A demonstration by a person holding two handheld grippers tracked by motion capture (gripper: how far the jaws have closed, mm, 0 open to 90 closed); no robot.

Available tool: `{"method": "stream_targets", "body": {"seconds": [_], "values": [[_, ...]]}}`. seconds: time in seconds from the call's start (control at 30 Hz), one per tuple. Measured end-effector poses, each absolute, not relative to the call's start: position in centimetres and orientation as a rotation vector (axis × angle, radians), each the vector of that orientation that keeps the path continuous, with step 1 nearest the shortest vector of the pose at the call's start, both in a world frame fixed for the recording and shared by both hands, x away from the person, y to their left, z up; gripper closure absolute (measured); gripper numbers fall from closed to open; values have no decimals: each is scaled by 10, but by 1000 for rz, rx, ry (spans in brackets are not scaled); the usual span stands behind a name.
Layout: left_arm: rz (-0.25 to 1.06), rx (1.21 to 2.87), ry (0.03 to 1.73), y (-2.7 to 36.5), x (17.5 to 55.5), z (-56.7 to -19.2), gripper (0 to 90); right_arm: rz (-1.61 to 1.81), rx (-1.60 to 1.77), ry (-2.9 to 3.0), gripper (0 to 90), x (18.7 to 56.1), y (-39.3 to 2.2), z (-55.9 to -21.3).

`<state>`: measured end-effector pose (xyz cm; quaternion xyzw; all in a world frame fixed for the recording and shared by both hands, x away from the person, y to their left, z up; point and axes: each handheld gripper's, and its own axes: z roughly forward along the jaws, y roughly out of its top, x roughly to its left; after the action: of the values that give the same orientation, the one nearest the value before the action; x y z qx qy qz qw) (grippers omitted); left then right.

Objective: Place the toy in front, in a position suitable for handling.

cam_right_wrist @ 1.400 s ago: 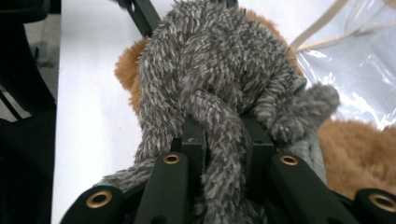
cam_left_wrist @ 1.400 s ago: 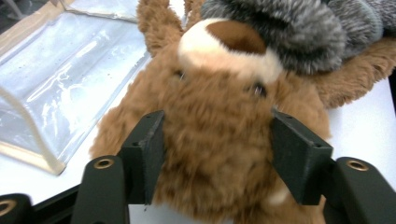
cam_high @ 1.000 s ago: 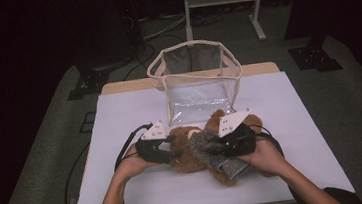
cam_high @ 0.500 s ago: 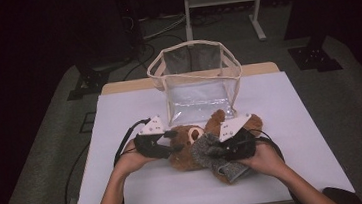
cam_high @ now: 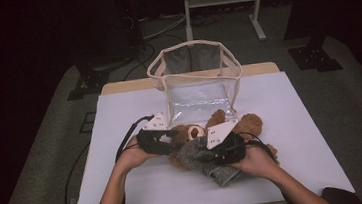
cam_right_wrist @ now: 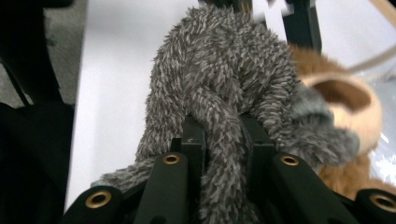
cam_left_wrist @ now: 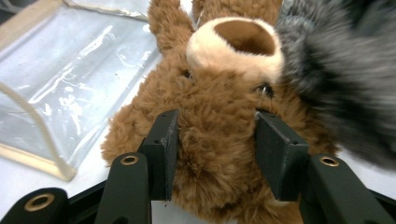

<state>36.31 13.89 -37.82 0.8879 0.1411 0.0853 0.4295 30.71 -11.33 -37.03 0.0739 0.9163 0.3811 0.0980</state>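
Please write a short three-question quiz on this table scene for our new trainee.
1. True or false: the right gripper is shut on the grey fuzzy cloth.
2. What is between the jaws of the left gripper? A) the brown teddy bear's head B) the bag's handle C) a cable
3. Where does the clear plastic bag stand relative to the brown teddy bear in the high view?

Key
1. True; the cloth is pinched between its jaws.
2. A; the jaws have just been closing and stand at both sides of the head, pressing into its fur.
3. Just beyond the bear, farther from the person, upright with its top open.
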Motion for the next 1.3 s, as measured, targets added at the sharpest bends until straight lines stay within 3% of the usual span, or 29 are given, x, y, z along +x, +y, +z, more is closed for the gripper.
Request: {"method": "stream_targets", "body": {"seconds": [0.23,0.5,0.73,1.07,1.3], "values": [[219,2228,369,136,372,-375,518,1115,285,2729,744,310,-129,-380],[149,2231,363,130,381,-382,532,1093,121,2684,744,292,-96,-361],[133,2247,363,132,381,-383,527,1007,65,2695,743,296,-69,-374],[104,2225,352,134,377,-387,525,1074,208,2695,743,301,-117,-364],[114,2237,316,136,366,-386,507,1144,328,2662,740,327,-128,-351]]}}
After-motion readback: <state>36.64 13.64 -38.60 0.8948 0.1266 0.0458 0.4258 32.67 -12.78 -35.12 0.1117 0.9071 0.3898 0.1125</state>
